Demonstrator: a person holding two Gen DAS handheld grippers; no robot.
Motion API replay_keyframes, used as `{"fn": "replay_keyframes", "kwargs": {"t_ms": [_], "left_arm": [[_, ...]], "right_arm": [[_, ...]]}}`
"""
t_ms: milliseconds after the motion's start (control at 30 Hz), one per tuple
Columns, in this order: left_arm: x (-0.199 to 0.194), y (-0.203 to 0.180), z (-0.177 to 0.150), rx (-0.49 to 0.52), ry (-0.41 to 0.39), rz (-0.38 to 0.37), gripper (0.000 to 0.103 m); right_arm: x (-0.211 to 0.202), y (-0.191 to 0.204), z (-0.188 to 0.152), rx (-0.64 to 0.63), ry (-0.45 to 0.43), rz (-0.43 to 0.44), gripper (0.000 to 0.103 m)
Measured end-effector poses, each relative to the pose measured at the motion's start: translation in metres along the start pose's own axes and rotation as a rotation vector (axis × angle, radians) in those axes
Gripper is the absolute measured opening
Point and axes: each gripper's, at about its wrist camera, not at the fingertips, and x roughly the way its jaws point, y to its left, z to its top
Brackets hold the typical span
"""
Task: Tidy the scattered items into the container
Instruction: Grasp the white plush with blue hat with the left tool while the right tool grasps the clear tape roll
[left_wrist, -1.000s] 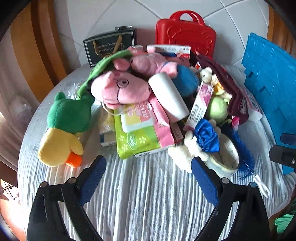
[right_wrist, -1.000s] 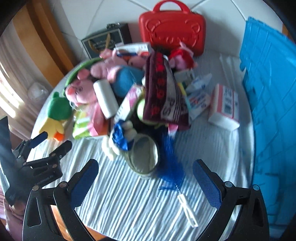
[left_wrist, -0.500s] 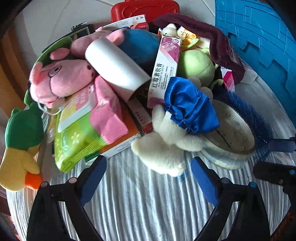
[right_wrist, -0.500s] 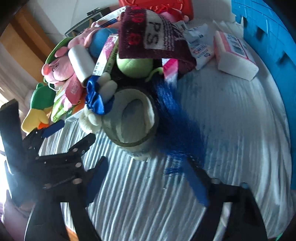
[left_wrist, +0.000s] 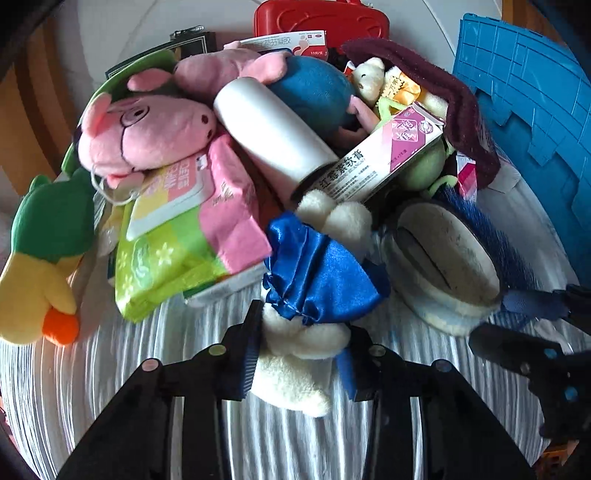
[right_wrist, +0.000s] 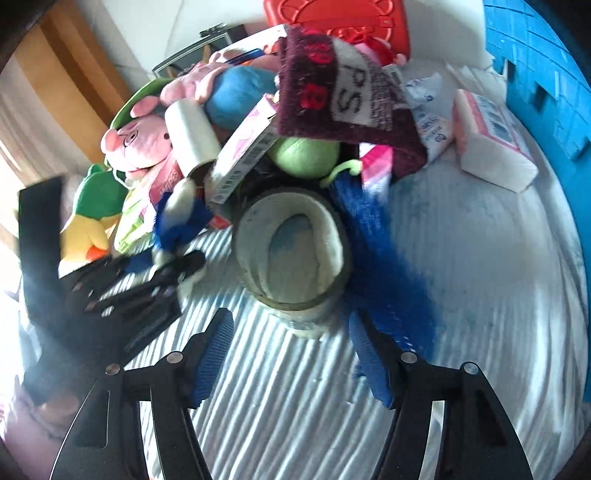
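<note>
A heap of toys and packets lies on a white striped cloth (left_wrist: 166, 369). At its near edge lies a white plush bear in a blue satin dress (left_wrist: 306, 343). My left gripper (left_wrist: 299, 358) is closing, with both pads against the bear's body; it also shows as the left gripper (right_wrist: 166, 262) at the left of the right wrist view. My right gripper (right_wrist: 291, 332) is closing too. The toe of a fleece-lined slipper (right_wrist: 291, 240) sits between its fingertips untouched, and a blue bristle brush (right_wrist: 380, 258) brushes its right finger. The blue crate (right_wrist: 546, 74) stands at the right.
The pile holds a pink pig plush (left_wrist: 147, 129), a green and yellow duck plush (left_wrist: 48, 240), a wipes pack (left_wrist: 177, 236), a white roll (left_wrist: 273, 129), an ointment box (left_wrist: 380, 162) and a maroon cloth (right_wrist: 343, 85). A tissue pack (right_wrist: 491, 147) lies near the crate, a red case (left_wrist: 321, 18) behind.
Both grippers came down toward the near edge of the pile. The left jaws went from wide apart to closed around the white bear. The right jaws narrowed around the slipper's toe.
</note>
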Motion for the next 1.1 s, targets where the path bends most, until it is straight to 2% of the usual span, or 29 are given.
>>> {"fn": "replay_keyframes", "kwargs": {"t_ms": [167,467,567,600,700,833,1000,1067,1100], "left_arm": [[-0.007,0.009,-0.012,-0.055,0.018,-0.034,0.035],[0.017,0.006,0.002,-0.144,0.027,-0.042,0.035],[0.023,0.0,0.002,-0.137,0.023,-0.033,0.035],[0.025,-0.002,0.002,-0.132,0.022,-0.027,0.03],[0.02,-0.006,0.001,-0.129,0.009,-0.028,0.026],[-0.007,-0.012,-0.004,-0.132,-0.027,-0.037,0.025],[-0.047,-0.013,0.006,-0.146,-0.101,-0.03,0.025],[-0.045,-0.015,0.04,-0.147,-0.12,-0.034,0.025],[-0.051,-0.008,0.046,-0.146,-0.129,-0.032,0.025]], "right_arm": [[0.014,-0.001,0.01,-0.016,-0.004,-0.026,0.07],[0.031,-0.002,0.023,-0.044,-0.02,-0.038,0.071],[0.034,-0.001,0.026,-0.061,-0.025,-0.046,0.073],[0.036,0.0,0.028,-0.073,-0.027,-0.053,0.074],[0.039,0.003,0.03,-0.097,-0.029,-0.063,0.072],[0.023,0.006,0.025,-0.101,-0.044,-0.048,0.069],[-0.025,0.012,0.02,-0.106,-0.107,-0.029,0.067],[-0.04,0.018,0.021,-0.123,-0.133,-0.034,0.066],[-0.039,0.029,0.026,-0.132,-0.145,-0.039,0.065]]}}
